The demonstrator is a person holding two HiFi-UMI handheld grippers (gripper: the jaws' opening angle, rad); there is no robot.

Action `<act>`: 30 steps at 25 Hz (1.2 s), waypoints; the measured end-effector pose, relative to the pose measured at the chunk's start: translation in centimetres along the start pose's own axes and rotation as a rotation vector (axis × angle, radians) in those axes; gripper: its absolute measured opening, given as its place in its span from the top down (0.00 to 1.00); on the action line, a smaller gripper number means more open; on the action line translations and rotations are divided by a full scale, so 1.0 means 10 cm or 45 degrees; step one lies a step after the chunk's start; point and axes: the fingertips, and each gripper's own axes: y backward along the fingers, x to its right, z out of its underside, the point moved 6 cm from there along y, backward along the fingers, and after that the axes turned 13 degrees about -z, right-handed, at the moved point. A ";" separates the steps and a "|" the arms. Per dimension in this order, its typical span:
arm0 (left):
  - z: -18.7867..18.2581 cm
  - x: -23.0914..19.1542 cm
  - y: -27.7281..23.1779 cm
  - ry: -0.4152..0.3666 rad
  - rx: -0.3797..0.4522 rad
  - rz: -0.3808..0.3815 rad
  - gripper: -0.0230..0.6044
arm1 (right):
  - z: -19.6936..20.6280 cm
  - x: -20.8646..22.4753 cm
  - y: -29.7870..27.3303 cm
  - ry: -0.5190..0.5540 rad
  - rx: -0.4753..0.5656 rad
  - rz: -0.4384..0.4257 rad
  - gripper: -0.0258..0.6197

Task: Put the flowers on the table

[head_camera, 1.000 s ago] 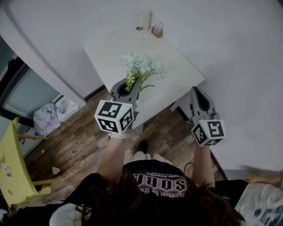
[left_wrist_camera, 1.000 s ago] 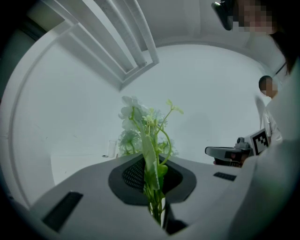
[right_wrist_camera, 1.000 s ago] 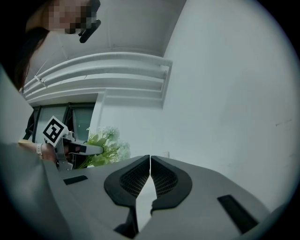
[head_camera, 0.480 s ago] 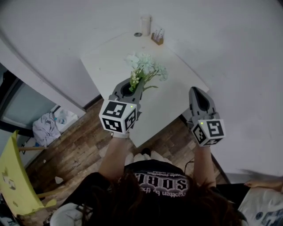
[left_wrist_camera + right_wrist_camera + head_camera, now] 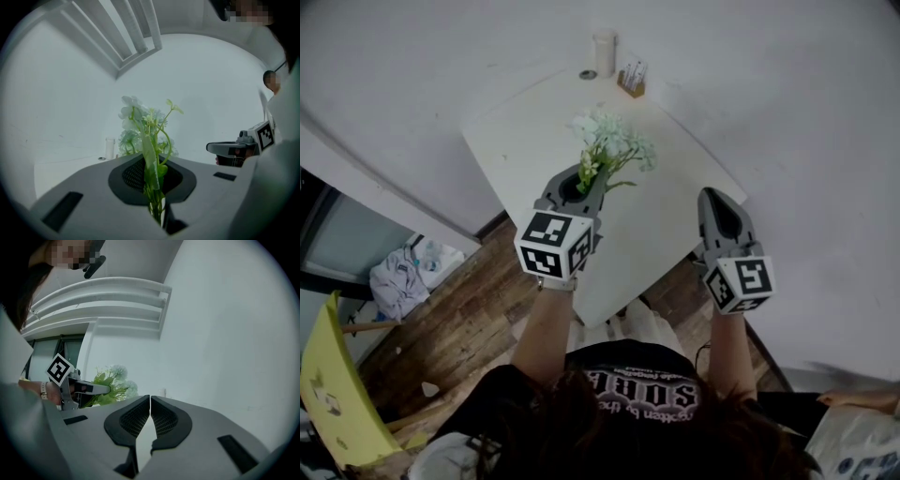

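A bunch of pale white-green artificial flowers (image 5: 614, 145) sticks out level over the white table (image 5: 525, 141). Its green stems are clamped in my left gripper (image 5: 584, 180), which is shut on them. In the left gripper view the stems (image 5: 152, 187) run between the jaws and the blooms (image 5: 140, 122) stand ahead. My right gripper (image 5: 713, 199) hovers over the table's right edge, shut with nothing between its jaws; the right gripper view shows its jaws (image 5: 150, 398) meeting. There the flowers (image 5: 112, 383) sit to the left.
At the table's far end stand a white cup (image 5: 604, 47), a small dark disc (image 5: 588, 74) and a little holder (image 5: 632, 77). A white wall runs along the right. Lower left: wood floor (image 5: 459, 328), heap of cloth (image 5: 398, 277), yellow chair (image 5: 328, 394).
Both grippers have moved forward over the table, the left carrying the flowers along. The table's near edge now lies closer to the person's body.
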 end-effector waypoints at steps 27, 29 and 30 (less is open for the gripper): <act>0.29 -0.28 -2.04 -0.070 -0.165 -0.111 0.94 | 0.47 1.37 -1.32 -0.099 -0.133 -0.197 0.91; 0.38 -0.31 -2.18 -0.071 -0.191 -0.113 0.94 | 0.53 1.44 -1.38 -0.119 -0.150 -0.199 0.91; 0.43 -0.32 -2.25 -0.070 -0.204 -0.113 0.94 | 0.57 1.46 -1.41 -0.124 -0.158 -0.200 0.91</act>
